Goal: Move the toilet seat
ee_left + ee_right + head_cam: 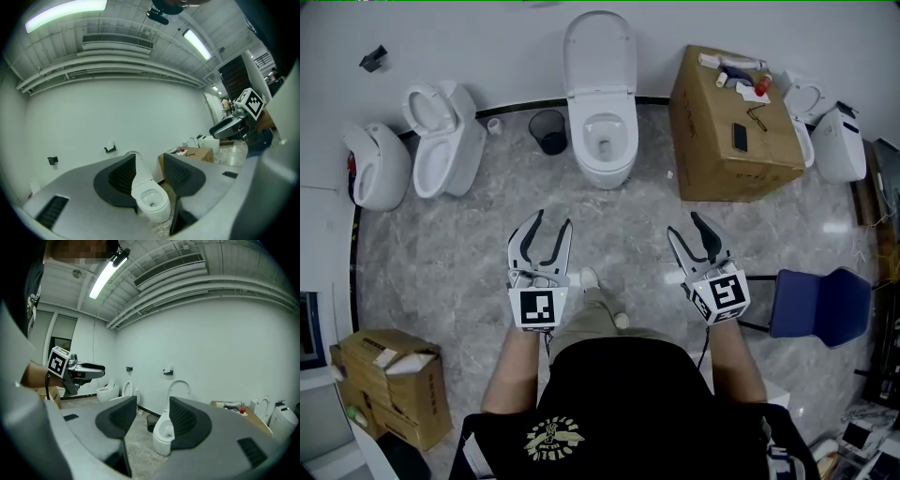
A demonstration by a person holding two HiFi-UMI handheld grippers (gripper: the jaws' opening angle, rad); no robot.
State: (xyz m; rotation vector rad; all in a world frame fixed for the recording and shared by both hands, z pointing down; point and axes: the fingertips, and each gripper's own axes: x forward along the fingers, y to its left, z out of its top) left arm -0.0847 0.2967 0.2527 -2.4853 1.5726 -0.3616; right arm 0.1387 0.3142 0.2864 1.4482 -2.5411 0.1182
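"Head view leads. Where do we place the toilet seat (599, 52)?"

"Against the far wall. It stands raised upright over the bowl (603, 141) of the middle toilet, between a small dark bin (548, 131) and a cardboard box (731, 127). We cannot tell whether a ring lies on the rim beneath it."

"And the grippers?"

"Both are well short of it, held out over the marble floor (459, 253) in front of the person. The left gripper (553, 223) has its jaws spread with nothing gripped. The right gripper (684, 225) is the same, jaws apart and empty."

"But each gripper view shows the toilet between the jaws."

"Only as a distant sight. We read that as aiming: each gripper is held near level and pointed at the same toilet, so it sits framed in the gap. Nothing touches the pads."

"Why open this far out?"

"Our judgement is that the seat is broad and thin, so wide jaws are ready to take its edge on arrival. Two hands side by side suggest one for each side of the flap."

"How far along do we call it?"

"The approach only. The seat is untouched, and the box stands near the bowl, so the right side has less room."
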